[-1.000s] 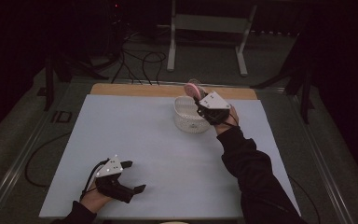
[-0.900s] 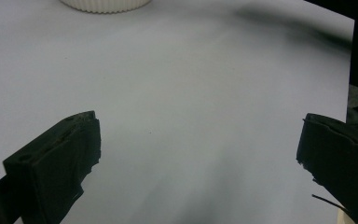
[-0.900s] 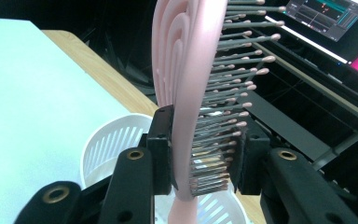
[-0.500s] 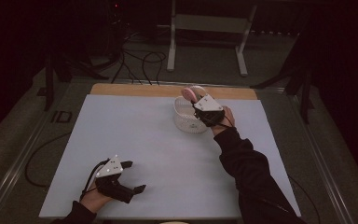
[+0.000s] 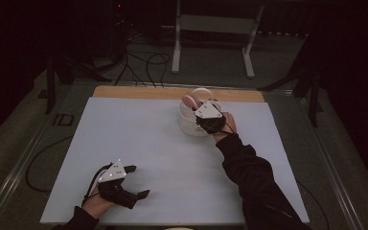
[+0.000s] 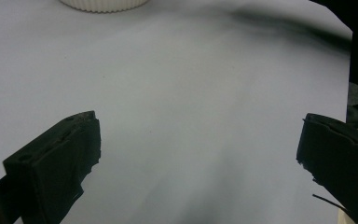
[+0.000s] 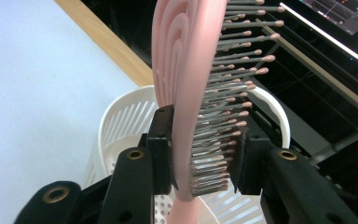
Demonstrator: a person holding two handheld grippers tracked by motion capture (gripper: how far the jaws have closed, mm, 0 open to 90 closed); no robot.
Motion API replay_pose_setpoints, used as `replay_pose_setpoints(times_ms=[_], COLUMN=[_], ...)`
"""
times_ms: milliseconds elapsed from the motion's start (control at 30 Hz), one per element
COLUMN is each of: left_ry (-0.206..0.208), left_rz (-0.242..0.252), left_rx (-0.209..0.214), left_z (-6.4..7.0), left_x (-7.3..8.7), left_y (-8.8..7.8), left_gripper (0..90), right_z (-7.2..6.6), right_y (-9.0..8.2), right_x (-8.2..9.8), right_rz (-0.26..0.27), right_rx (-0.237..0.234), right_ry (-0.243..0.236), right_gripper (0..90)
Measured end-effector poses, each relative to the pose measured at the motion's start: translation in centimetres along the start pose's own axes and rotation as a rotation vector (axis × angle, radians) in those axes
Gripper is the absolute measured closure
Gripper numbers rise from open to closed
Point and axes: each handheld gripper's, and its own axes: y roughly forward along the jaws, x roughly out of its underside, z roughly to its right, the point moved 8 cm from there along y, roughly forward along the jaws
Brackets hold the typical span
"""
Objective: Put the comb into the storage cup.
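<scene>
Right gripper (image 5: 206,116) has sunk toward the basket since a second ago, taking the pink hairbrush (image 5: 190,101) down with it; left gripper (image 5: 133,181) hasn't budged.

Near edge first: left gripper rests on the white tabletop (image 5: 153,143) by the person's side, jaws spread wide with nothing between them. In the left gripper view the two black blocky pads (image 6: 56,163) are chunky with rough-cut edges, bare matte white surface between them, ribbed base of the basket (image 6: 103,3) just visible at the top edge. Black cable loops off the gripper's left, over the table edge.

Mid table: bare, smooth, pale.

Far right: dark-sleeved forearm reaches up to the right gripper, grey three-cornered plate on top. Jaws clamped on the hairbrush (image 7: 186,93), one pad on the ridged, curved pink plastic back, the other pressing into the bristles. Bristles are thin grey pins with pink ball tips, set in rows. Brush stands roughly upright, lower end inside the white slatted plastic basket (image 7: 121,121), head sticking above the rim. Basket is round, with vertical slots in the wall and a perforated floor, and sits near the far edge just in front of the wooden strip (image 5: 139,92).

Beyond the table: floor cables, white metal stand legs (image 5: 176,48), dark surroundings.
</scene>
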Motion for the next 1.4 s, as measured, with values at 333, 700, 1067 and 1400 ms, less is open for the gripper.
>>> replay_pose_setpoints(times_ms=[333, 700, 1067, 1400], left_ry=[0.003, 0.003, 0.004, 0.002], left_rz=[-0.001, 0.002, 0.003, 0.002], left_rx=[-0.003, -0.002, -0.002, 0.001], left_z=[0.0, 0.0, 0.0, 0.0], left_x=[0.0, 0.0, 0.0, 0.0], left_y=[0.0, -0.1, -0.1, 0.0], left_gripper=[0.0, 0.0, 0.0, 0.0], right_z=[-1.1, -2.3, -2.9, -3.0], right_y=[-0.1, -0.2, -0.3, -0.7], right_x=[0.0, 0.1, 0.4, 0.4], right_rz=[-0.003, -0.007, -0.007, -0.003], right_rx=[0.004, -0.002, -0.016, -0.038], right_ry=[-0.059, -0.085, -0.084, -0.077], right_gripper=[65.2, 62.5, 60.5, 53.9])
